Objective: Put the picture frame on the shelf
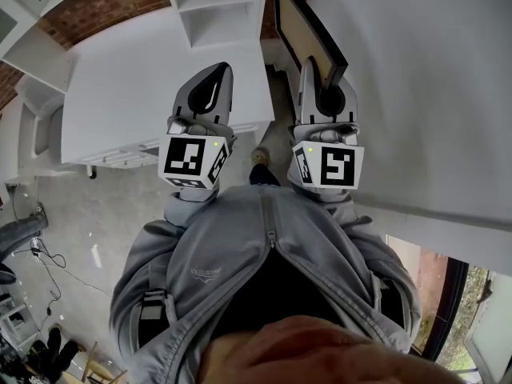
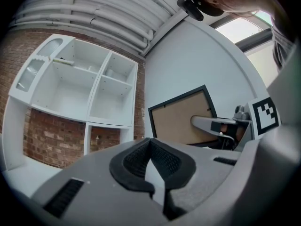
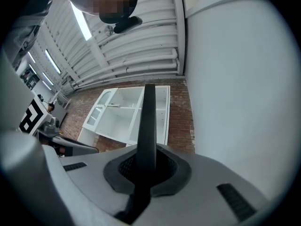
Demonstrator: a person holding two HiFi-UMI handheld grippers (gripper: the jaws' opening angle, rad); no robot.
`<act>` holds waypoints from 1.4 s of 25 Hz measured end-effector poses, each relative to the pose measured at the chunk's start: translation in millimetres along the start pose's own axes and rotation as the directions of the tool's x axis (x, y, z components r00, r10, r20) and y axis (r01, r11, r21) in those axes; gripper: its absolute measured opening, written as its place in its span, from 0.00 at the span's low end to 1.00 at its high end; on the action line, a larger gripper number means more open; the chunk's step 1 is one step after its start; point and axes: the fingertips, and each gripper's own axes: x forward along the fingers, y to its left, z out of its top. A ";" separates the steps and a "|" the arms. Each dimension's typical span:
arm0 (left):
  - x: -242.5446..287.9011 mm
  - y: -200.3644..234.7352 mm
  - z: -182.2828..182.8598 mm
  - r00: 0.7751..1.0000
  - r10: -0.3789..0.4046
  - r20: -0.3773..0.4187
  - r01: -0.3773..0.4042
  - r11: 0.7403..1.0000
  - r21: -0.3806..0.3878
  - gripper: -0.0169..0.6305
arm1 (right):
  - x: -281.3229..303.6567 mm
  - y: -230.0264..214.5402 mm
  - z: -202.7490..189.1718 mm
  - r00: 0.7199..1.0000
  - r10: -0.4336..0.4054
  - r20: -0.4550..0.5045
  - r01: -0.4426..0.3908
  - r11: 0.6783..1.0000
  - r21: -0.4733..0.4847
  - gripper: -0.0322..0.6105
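Note:
The picture frame point(image 1: 308, 30) has a black rim and a tan back. It stands up out of my right gripper point(image 1: 318, 77), which is shut on its lower edge. The right gripper view shows the frame point(image 3: 149, 121) edge-on as a dark bar between the pads of that gripper point(image 3: 147, 157). My left gripper point(image 1: 222, 72) is held beside it at the left, shut and empty, with its tips together point(image 2: 150, 143). From there the frame's back point(image 2: 181, 121) shows to the right, apart from the jaws. The white shelf unit point(image 2: 80, 86) with open compartments stands ahead against a brick wall.
A white wall point(image 1: 416, 94) runs close along the right of the frame. A white cabinet top point(image 1: 152, 78) lies under the left gripper, next to the shelf unit point(image 1: 212, 10). The person's grey jacket point(image 1: 264, 270) fills the lower head view. Cables and gear point(image 1: 32, 246) lie on the floor at left.

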 end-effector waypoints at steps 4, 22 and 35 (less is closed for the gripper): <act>51.7 21.3 -15.5 1.000 0.021 -0.003 -0.021 1.000 0.004 0.04 | 46.6 -21.7 -33.7 1.000 0.025 -0.001 -0.025 1.000 0.005 0.10; 124.0 48.2 -4.6 0.999 0.050 0.018 -0.050 0.999 0.012 0.04 | 122.1 -52.4 -46.8 0.995 0.090 0.030 -0.090 0.996 0.000 0.10; 180.1 66.8 -7.2 0.995 0.098 0.026 -0.098 0.995 0.010 0.04 | 174.5 -72.3 -65.7 0.981 0.174 0.086 -0.176 0.984 0.020 0.10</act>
